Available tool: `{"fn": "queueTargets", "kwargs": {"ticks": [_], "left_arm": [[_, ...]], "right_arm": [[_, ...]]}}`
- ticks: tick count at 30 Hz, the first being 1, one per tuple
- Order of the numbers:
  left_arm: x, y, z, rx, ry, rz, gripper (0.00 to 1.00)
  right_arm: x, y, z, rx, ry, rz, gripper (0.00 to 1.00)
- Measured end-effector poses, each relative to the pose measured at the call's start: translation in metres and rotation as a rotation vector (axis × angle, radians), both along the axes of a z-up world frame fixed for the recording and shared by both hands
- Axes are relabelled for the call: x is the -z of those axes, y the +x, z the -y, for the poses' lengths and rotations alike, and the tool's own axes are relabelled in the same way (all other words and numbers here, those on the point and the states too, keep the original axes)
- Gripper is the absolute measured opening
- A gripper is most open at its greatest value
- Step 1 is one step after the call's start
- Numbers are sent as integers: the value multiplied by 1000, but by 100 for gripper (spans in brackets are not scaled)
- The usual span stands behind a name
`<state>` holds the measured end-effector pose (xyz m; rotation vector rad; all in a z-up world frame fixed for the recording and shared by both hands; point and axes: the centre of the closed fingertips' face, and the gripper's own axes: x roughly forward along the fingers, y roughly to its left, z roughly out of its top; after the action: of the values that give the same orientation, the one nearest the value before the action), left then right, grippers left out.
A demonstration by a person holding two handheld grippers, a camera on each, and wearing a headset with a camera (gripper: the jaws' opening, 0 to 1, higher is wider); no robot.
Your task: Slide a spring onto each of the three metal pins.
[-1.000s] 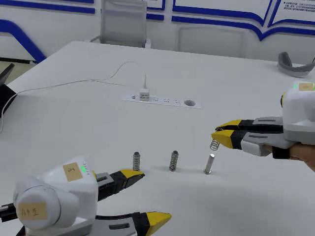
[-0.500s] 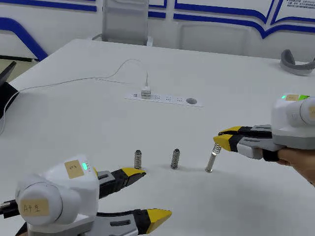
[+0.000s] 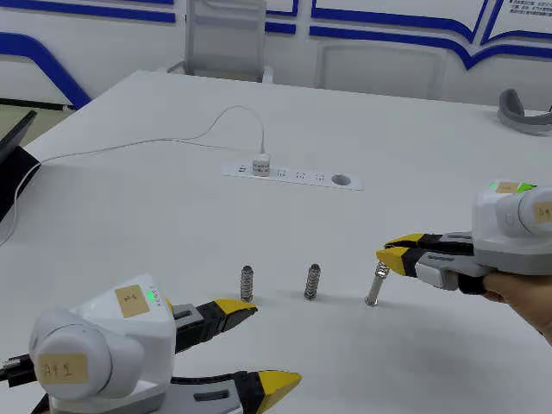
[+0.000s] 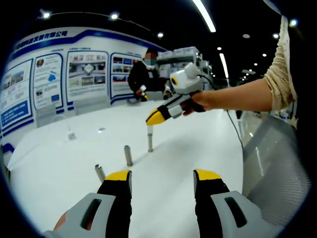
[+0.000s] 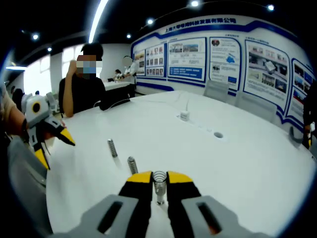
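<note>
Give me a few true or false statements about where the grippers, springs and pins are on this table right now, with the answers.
1. The right gripper is shut on a spring at the top of the rightmost pin. True.
2. The left gripper holds a spring. False: it is open with nothing between its jaws.
3. The left pin and the middle pin each carry a spring. True.
4. The power strip lies between the pins and the person. False: it lies beyond the pins, farther across the table.
</note>
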<state>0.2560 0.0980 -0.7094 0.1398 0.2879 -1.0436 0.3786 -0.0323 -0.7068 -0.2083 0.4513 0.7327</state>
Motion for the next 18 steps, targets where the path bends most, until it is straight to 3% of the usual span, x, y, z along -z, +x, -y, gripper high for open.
{"fn": "queueTargets", "kwargs": {"ticks": [18], "left_arm": [[-1, 2, 3, 7, -3, -4, 50]], "right_arm": [[25, 4, 3, 29, -2, -35, 12]]}}
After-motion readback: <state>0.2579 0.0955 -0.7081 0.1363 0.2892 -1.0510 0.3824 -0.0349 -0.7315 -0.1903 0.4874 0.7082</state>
